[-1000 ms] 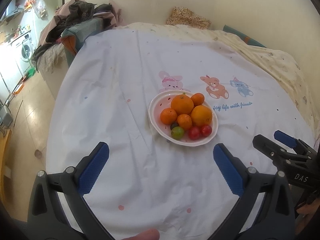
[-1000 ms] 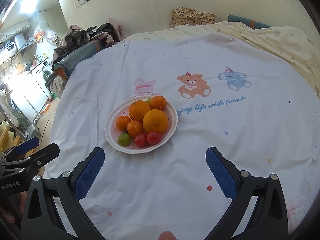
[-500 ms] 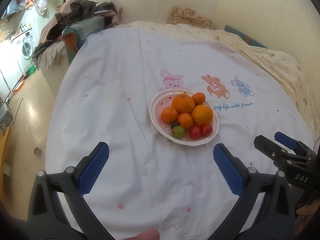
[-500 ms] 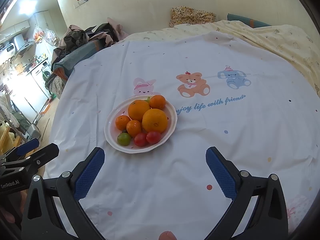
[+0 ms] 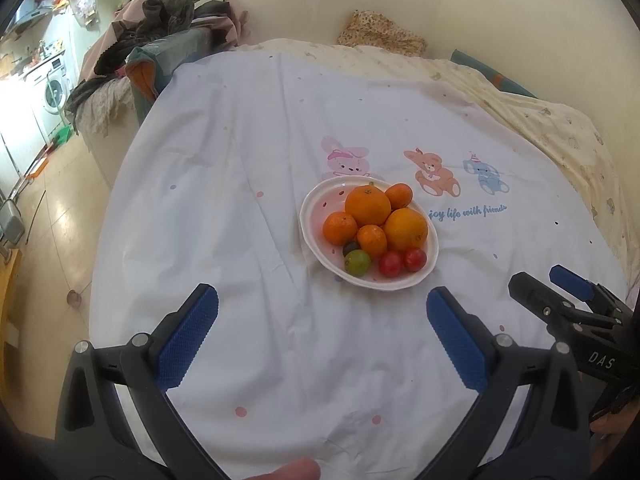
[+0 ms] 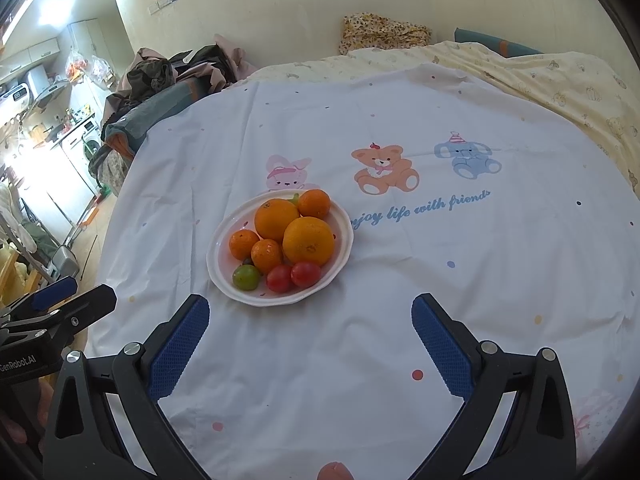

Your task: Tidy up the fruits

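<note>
All fruits sit piled on white plate (image 5: 312,208) on the sheet-covered bed (image 5: 240,160): oranges (image 5: 368,205), red tomatoes (image 6: 292,276), one green fruit (image 5: 357,262). Left gripper (image 5: 322,336) and right gripper (image 6: 310,338) hover short of it, jaws wide, empty. Fits either fruit gathered or awaiting sorting; stage undecidable.

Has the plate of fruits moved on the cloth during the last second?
No. The plate keeps its place just under the pink rabbit print, beside the blue printed words. It only shifts slightly in the picture, print and all.
</note>
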A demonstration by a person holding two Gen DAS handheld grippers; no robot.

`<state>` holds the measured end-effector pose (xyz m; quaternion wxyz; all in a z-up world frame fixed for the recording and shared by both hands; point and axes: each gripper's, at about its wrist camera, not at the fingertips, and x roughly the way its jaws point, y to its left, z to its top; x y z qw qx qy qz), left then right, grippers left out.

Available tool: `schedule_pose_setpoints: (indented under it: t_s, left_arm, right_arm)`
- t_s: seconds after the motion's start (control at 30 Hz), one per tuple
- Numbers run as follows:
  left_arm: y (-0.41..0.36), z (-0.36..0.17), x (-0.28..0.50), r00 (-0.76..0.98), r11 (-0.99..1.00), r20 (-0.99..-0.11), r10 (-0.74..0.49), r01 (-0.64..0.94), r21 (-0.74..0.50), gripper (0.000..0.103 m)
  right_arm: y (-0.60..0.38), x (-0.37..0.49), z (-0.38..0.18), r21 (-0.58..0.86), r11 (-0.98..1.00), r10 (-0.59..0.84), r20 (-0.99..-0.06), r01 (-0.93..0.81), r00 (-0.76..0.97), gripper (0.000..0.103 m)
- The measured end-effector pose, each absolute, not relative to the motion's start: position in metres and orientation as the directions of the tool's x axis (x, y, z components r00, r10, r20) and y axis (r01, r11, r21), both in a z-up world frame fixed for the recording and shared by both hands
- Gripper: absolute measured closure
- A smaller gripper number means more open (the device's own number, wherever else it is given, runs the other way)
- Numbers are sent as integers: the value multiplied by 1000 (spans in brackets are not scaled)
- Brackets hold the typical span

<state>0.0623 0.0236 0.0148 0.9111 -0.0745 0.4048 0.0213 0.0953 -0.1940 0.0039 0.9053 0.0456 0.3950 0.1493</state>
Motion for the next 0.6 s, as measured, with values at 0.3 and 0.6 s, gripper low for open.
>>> schedule_pose_setpoints:
  t_s: [0.3, 0.6]
  left_arm:
    - [23, 14, 62, 669, 987, -743, -21, -102, -120, 0]
    - [21, 12, 61, 673, 989, -740, -12, -103, -110, 0]
  right_arm:
    - [-194, 95, 4, 200, 951, 307, -702, -236, 643, 0]
    - [-196, 95, 3, 202, 950, 309, -704, -237, 639, 0]
